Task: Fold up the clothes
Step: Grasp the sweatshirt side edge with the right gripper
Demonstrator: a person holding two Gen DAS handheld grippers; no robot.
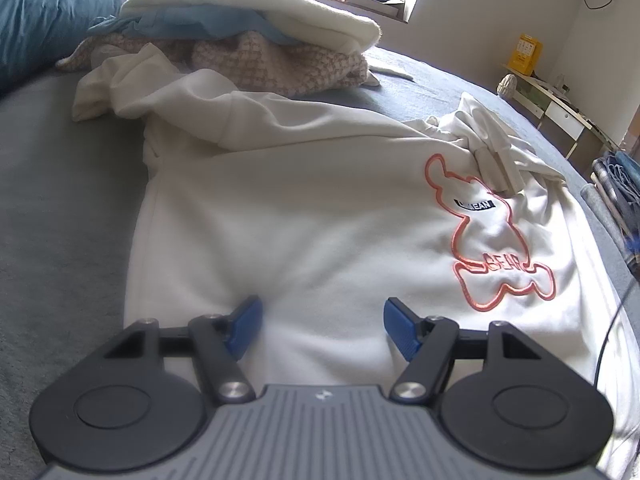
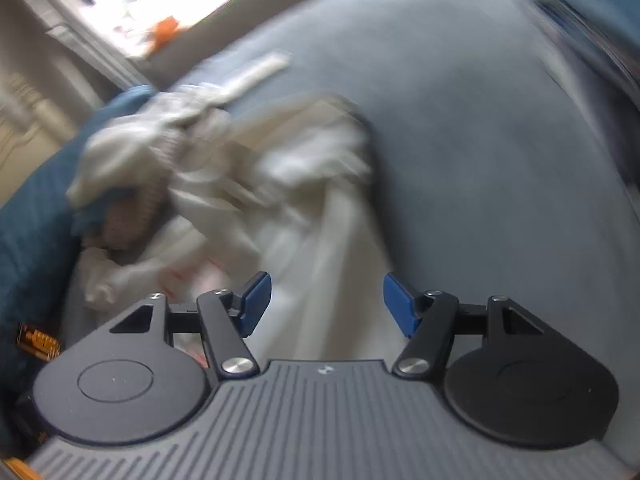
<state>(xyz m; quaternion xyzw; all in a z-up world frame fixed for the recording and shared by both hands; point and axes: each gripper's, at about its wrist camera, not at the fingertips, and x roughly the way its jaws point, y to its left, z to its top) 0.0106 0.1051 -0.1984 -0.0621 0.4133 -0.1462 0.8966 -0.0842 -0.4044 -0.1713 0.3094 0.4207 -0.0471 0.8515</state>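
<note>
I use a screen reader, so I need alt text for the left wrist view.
A white sweatshirt with an orange bear outline lies spread on a grey bed, the open left gripper over its near part. A pile of clothes sits behind.

We read "BEAR" in orange outline on the white sweatshirt (image 1: 320,200), right of frame; its small black label (image 1: 476,205) above is only partly legible.

We are seeing a white sweatshirt (image 1: 300,208) showing an orange bear outline (image 1: 492,236) with a small black label. We are seeing it lying on a grey-blue bed sheet (image 1: 60,220). Behind, a pink-and-cream checked cloth (image 1: 280,64) is sitting under light blue and white clothes. Both grippers are showing blue pads (image 1: 242,330).
</note>
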